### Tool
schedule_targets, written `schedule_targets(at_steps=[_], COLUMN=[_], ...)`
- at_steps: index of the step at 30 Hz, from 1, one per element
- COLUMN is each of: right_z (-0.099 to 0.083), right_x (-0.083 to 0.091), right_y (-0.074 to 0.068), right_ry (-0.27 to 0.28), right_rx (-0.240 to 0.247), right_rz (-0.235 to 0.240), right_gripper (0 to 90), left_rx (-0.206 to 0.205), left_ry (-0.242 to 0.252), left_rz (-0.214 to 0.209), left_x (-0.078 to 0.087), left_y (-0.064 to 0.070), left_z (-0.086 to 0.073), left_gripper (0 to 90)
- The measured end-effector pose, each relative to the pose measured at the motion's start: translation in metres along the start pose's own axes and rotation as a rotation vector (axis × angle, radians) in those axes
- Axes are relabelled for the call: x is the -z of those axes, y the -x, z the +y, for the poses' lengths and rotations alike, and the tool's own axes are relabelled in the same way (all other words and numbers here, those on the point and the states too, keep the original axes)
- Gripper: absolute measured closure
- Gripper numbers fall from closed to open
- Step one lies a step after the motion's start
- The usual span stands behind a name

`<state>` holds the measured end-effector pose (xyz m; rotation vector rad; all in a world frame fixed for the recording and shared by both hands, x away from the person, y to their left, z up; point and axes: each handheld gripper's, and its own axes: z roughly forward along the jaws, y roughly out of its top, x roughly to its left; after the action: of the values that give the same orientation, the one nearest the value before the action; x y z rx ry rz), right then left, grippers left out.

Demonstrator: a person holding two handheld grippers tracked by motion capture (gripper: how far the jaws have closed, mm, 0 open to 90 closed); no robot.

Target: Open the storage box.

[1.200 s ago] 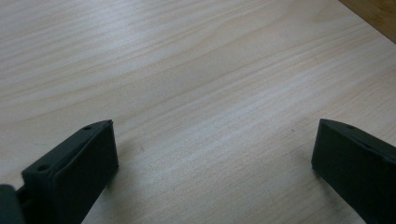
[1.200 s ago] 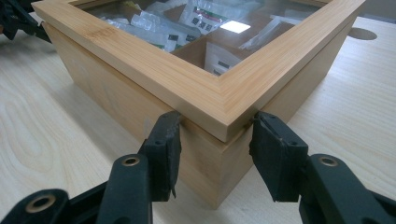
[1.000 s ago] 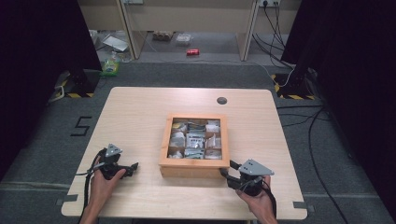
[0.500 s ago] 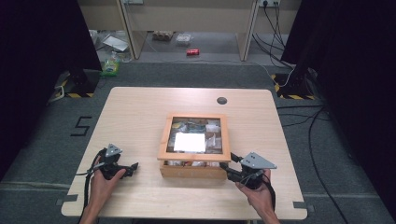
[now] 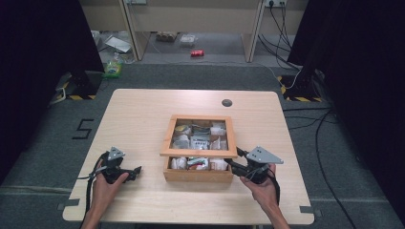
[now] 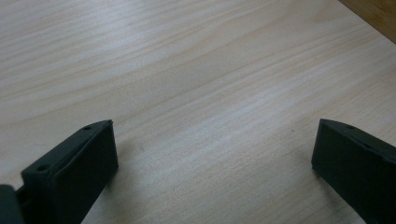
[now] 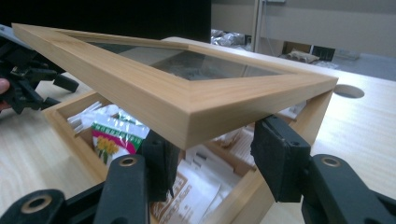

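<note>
The wooden box sits in the middle of the high view, full of little packets. Its glass lid is tipped up. The right gripper pushes under the lid's corner, jaws apart. The left gripper is wide open over the bare table, lower left

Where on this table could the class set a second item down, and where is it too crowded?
Free: the wide strip of table left of the wooden box, running down to the left gripper; also the far band around the round hole. Crowded: the near right corner, where the right gripper props up the glass lid.
</note>
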<state>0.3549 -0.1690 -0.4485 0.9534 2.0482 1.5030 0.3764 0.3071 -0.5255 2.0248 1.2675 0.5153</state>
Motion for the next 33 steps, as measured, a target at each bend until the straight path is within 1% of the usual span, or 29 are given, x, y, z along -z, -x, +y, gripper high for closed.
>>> schedule_targets(at_steps=[5, 12, 21, 25, 27, 29, 31, 33], right_z=[0.009, 0.023, 0.032, 0.035, 0.037, 0.039, 0.042, 0.044], right_x=[-0.004, -0.014, -0.021, -0.025, -0.027, -0.028, -0.03, -0.032], right_y=[0.004, 0.007, 0.012, 0.017, 0.02, 0.022, 0.023, 0.025], right_ry=[0.019, 0.041, 0.069, 0.087, 0.096, 0.096, 0.108, 0.111], right_rx=[-0.001, -0.005, -0.013, -0.044, -0.053, -0.051, -0.052, -0.06], right_rz=[0.002, -0.008, -0.008, 0.001, 0.003, -0.001, -0.003, -0.008], right_gripper=[52.0, 52.0, 52.6, 52.7, 52.7, 52.7, 52.7, 52.6], left_rx=[0.0, 0.0, 0.001, 0.002, 0.0, 0.001, 0.001, 0.0], left_ry=[0.0, 0.0, 0.001, 0.001, 0.0, 0.001, 0.001, 0.0], left_rz=[0.0, 0.0, 0.0, 0.0, 0.0, 0.0, 0.0, 0.0], left_x=[0.0, 0.0, 0.0, 0.0, 0.0, 0.0, 0.0, 0.0], left_y=[0.0, 0.0, 0.0, 0.0, 0.0, 0.0, 0.0, 0.0], left_z=[0.0, 0.0, 0.0, 0.0, 0.0, 0.0, 0.0, 0.0], left_gripper=[0.0, 0.0, 0.0, 0.0, 0.0, 0.0, 0.0, 0.0])
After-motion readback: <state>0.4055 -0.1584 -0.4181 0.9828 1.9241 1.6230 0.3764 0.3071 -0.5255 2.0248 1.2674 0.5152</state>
